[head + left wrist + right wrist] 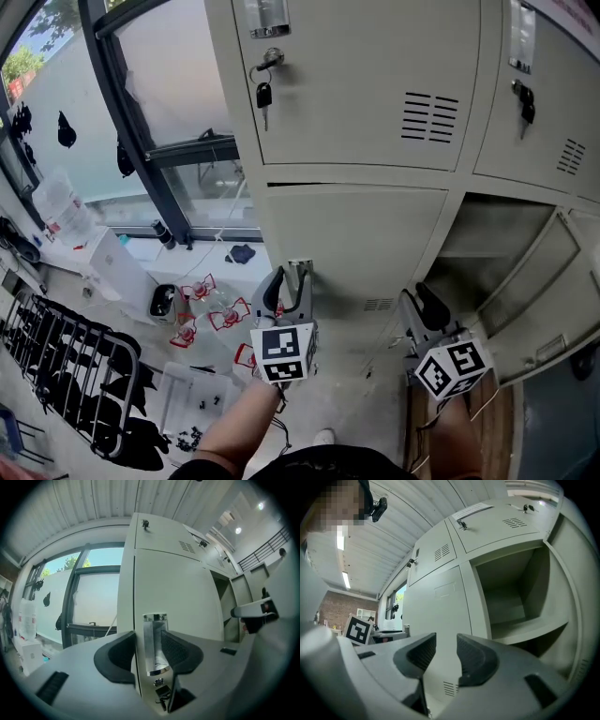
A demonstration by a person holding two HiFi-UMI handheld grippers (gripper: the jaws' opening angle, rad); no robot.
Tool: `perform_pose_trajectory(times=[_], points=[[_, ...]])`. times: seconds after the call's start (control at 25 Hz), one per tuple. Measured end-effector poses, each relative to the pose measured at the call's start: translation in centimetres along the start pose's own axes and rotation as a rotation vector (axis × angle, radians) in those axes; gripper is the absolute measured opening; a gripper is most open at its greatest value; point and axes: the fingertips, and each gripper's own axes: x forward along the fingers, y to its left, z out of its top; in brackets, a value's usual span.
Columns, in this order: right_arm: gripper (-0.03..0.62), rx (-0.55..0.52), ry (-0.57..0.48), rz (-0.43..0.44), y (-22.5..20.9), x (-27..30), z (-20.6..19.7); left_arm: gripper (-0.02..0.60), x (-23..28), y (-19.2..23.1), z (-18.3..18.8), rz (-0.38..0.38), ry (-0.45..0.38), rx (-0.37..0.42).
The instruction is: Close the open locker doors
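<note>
A bank of cream lockers fills the head view. The lower left door (356,244) lies flush with its frame. My left gripper (289,277) points level at that door's chrome handle (154,641). The handle stands between the dark pads (180,651) with a gap on its left side, so the left gripper (149,644) is open. To the right one locker compartment (492,239) gapes, its door (539,281) swung out to the right. My right gripper (419,302) hovers just left of that opening, open and empty (446,651), facing the closed door with the hollow compartment (511,597) beside it.
Upper lockers are closed, with keys hanging in their locks (264,94) (525,98). A dark-framed window (141,141) stands left of the lockers. On the floor lie a black wire rack (75,375), white boxes (117,267) and scattered small items (211,314).
</note>
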Motion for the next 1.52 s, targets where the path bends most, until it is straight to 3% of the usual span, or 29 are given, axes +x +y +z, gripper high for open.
perform_pose_trajectory(times=[0.84, 1.32, 1.44, 1.52], points=[[0.126, 0.008, -0.010, -0.068, -0.9, -0.8, -0.1, 0.187, 1.7, 0.0, -0.3, 0.098, -0.009, 0.057], [0.126, 0.004, -0.020, -0.097, -1.0, -2.0, 0.2, 0.192, 1.6, 0.0, -0.3, 0.077, -0.005, 0.051], [0.126, 0.002, -0.023, -0.104, -1.0, -2.3, 0.3, 0.207, 1.6, -0.3, -0.3, 0.050, -0.007, 0.045], [0.126, 0.000, -0.024, -0.110, -1.1, -2.5, 0.4, 0.254, 1.5, -0.7, -0.3, 0.027, -0.009, 0.037]])
